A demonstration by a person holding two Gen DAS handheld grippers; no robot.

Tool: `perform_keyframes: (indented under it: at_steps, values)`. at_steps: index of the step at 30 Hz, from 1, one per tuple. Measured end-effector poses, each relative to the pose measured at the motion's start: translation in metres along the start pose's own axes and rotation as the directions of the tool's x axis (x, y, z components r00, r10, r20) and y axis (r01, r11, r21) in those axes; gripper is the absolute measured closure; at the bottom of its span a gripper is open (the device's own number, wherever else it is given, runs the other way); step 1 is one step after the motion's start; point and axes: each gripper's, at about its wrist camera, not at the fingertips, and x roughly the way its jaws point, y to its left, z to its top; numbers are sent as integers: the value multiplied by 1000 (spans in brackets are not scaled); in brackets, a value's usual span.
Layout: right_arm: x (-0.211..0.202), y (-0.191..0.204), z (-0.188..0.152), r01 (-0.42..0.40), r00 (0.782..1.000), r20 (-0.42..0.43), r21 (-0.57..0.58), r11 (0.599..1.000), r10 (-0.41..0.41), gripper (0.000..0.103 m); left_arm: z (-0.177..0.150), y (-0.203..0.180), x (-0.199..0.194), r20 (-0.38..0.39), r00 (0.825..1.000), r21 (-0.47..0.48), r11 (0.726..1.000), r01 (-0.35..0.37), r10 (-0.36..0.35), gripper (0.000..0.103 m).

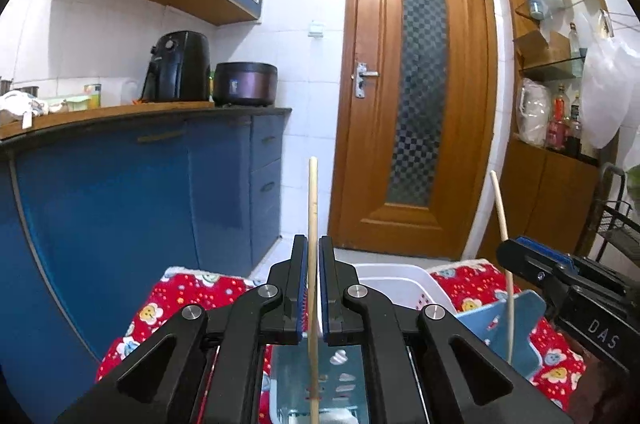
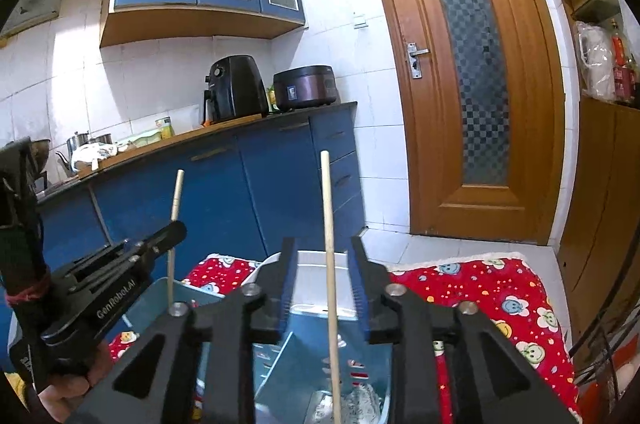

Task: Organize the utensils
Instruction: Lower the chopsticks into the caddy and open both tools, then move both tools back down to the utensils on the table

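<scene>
Two wooden chopsticks stand upright with their lower ends in a translucent blue utensil holder (image 1: pixel 348 384) (image 2: pixel 316 352). In the left wrist view, one chopstick (image 1: pixel 313 192) rises between the pads of my left gripper (image 1: pixel 313 240). The jaws are only slightly apart, with a thin gap beside the stick. In the right wrist view, the other chopstick (image 2: pixel 327 200) stands free in the wide gap of my right gripper (image 2: pixel 322 242), touching neither pad. Each view also shows the other gripper (image 1: pixel 516 248) (image 2: pixel 176 228) and its chopstick (image 1: pixel 502 216) (image 2: pixel 176 200).
The holder sits on a red flower-print cloth (image 1: pixel 168 300) (image 2: pixel 480 288), with a white plastic basket (image 1: pixel 400 280) (image 2: pixel 312 260) just behind it. Blue cabinets (image 1: pixel 140 192) with an air fryer (image 1: pixel 176 68) and rice cooker (image 1: pixel 244 84) stand left. A wooden door (image 1: pixel 416 96) is ahead, and a wire rack (image 1: pixel 616 220) stands right.
</scene>
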Motion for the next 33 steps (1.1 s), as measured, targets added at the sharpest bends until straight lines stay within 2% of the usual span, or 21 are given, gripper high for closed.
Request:
perform_keyframes:
  at_steps: [2,5,6,12,21,27,33]
  values:
    - [-4,1,1,-8,1000,1,14,1000,8,62,1,0,-2,-15,1000,9,1000,14,-14,82]
    - [-10,1,3,-11,1000,7,27,1000,11,58,2,-2,-9,-12,1000,21,999,26,-26,61]
    - [-13,2,4,-12,1000,12,29,1000,12,58,2,-3,-12,-6,999,24,999,32,-32,59]
    - [-30,5,11,-15,1000,21,35,999,14,55,9,-9,-31,1,999,58,997,50,-50,58]
    - [-58,12,10,6,999,-40,41,999,-4,55,17,-8,-68,-33,997,62,996,70,-68,58]
    - [-76,13,-3,-8,995,-102,71,997,16,55,14,0,-87,-101,992,36,996,82,-78,58]
    - [-83,12,-28,-9,983,-180,102,995,27,55,-3,14,-97,-175,982,16,997,70,-66,58]
